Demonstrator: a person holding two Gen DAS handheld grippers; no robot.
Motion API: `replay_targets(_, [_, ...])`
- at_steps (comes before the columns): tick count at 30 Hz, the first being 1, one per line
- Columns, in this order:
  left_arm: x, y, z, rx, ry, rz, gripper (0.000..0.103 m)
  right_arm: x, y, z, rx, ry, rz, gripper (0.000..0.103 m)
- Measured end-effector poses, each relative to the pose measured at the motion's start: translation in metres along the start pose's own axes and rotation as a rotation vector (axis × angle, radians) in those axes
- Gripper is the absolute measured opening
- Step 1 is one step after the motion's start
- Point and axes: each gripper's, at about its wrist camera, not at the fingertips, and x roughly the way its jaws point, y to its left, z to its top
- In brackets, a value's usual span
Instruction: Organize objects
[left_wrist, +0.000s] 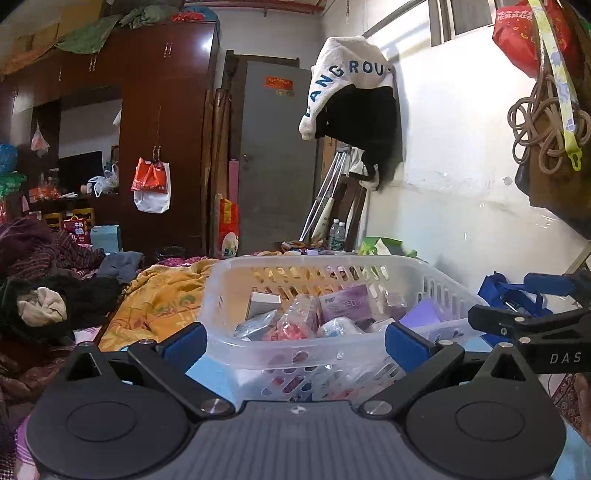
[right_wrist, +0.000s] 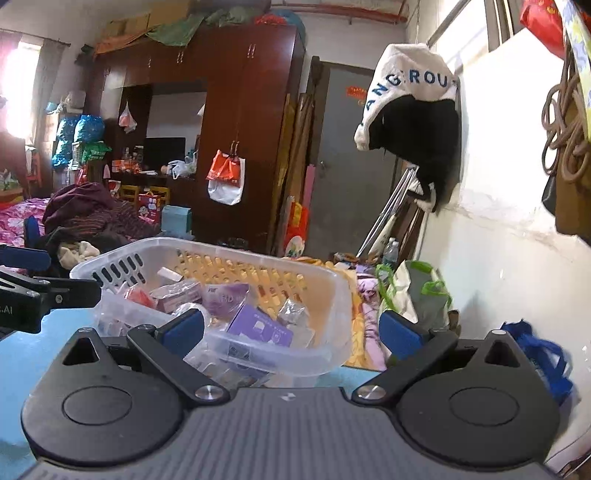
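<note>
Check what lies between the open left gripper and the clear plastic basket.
Nothing: in the left wrist view only bare blue tabletop separates the left gripper from the clear plastic basket, whose near wall sits between the jaws.

Open air above the clear basket (left_wrist: 314, 264), nothing over its rim. Inside, packed with packets and small boxes (left_wrist: 343, 304), little bare floor between them. Blue worktop (right_wrist: 22, 354) free to the left of the basket in the right wrist view. Left gripper (left_wrist: 295, 339) and right gripper (right_wrist: 291, 332) both spread wide, near wall of the basket between each pair of fingers. White wall (left_wrist: 461, 206) close on the right, blue bag (left_wrist: 506, 291) beside the basket there. Heaped yellow bedding (left_wrist: 162, 295) crowding the left side
</note>
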Motion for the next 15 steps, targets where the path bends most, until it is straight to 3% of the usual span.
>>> replay_targets(15, [-0.002, -0.011, 0.002, 0.048, 0.014, 0.028, 0.103, -0.009, -0.011, -0.005, 0.053, -0.022, 0.010, 0.103])
